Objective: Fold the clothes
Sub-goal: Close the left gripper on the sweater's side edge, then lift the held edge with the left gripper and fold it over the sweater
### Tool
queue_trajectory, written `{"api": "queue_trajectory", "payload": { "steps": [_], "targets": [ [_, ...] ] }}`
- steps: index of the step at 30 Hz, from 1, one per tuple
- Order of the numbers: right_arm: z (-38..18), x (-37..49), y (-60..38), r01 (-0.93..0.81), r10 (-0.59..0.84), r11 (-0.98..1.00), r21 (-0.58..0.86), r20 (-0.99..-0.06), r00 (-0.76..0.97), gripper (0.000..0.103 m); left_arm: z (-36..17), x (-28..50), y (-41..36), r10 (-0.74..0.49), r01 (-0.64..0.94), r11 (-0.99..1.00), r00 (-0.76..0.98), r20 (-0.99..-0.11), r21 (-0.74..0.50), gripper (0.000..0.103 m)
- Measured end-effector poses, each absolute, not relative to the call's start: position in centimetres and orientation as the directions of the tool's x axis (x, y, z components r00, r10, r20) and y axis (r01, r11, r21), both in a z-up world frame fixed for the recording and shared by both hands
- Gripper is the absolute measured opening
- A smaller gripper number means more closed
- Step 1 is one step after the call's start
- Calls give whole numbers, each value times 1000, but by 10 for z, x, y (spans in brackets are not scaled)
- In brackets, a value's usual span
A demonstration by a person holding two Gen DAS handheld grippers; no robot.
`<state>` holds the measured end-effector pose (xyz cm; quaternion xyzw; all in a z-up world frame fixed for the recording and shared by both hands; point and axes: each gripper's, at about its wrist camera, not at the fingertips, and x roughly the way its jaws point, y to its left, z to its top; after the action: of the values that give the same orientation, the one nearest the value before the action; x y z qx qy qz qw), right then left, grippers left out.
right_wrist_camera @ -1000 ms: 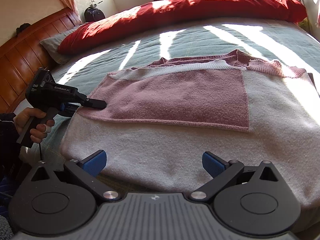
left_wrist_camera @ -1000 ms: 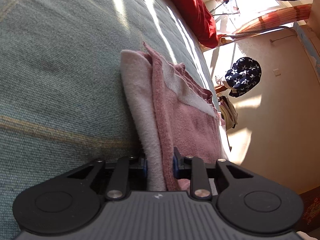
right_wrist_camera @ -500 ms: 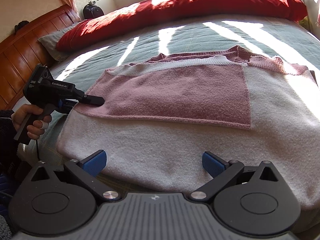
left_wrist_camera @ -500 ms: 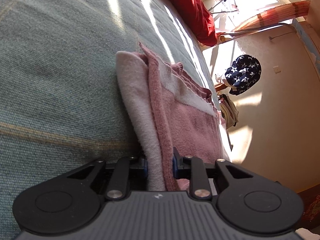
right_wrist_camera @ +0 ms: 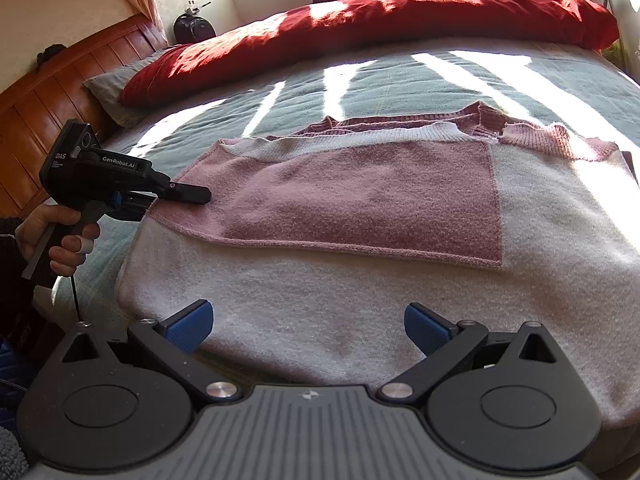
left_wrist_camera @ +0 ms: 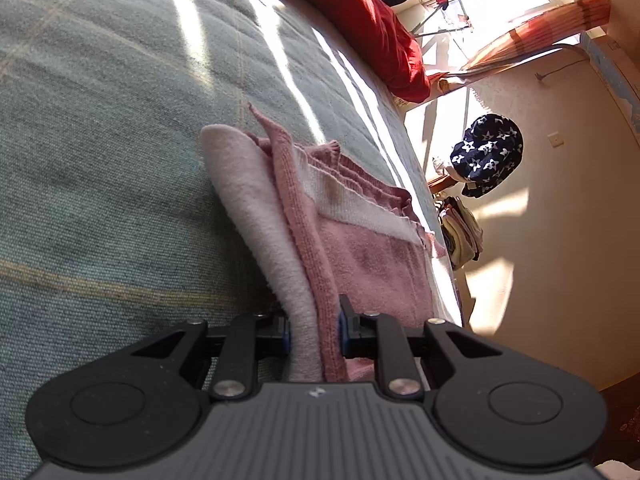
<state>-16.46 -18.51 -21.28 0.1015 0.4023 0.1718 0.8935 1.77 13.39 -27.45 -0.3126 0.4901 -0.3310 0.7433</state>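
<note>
Spread flat on the bed (right_wrist_camera: 400,76): a sweater (right_wrist_camera: 340,280), pale pink with a darker pink panel, near hem at the bed's near edge, ribbed neck on the far side. Left gripper (left_wrist_camera: 314,330) clamped tight on the sweater's left edge, both cloth layers pinched between the blue pads; seen from the right wrist at the far-left corner (right_wrist_camera: 188,194), held by a hand (right_wrist_camera: 60,236). Right gripper (right_wrist_camera: 306,322) wide open, gripping nothing, poised just above the near hem. Red duvet (right_wrist_camera: 360,28) along the far side.
</note>
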Motion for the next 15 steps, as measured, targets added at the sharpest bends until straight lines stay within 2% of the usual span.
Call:
{"api": "queue_trajectory", "payload": {
  "steps": [10,15],
  "targets": [
    [-206,-170,-188,-253,398,917,308,-663,634,103,-242,14,122,-798,245,589,325,-507,-770,19],
    [-198,-156,-190,-290,435,900,326,-621,652,103,-224,12,112,-793,271,599,337,-508,-754,19]
  ]
}}
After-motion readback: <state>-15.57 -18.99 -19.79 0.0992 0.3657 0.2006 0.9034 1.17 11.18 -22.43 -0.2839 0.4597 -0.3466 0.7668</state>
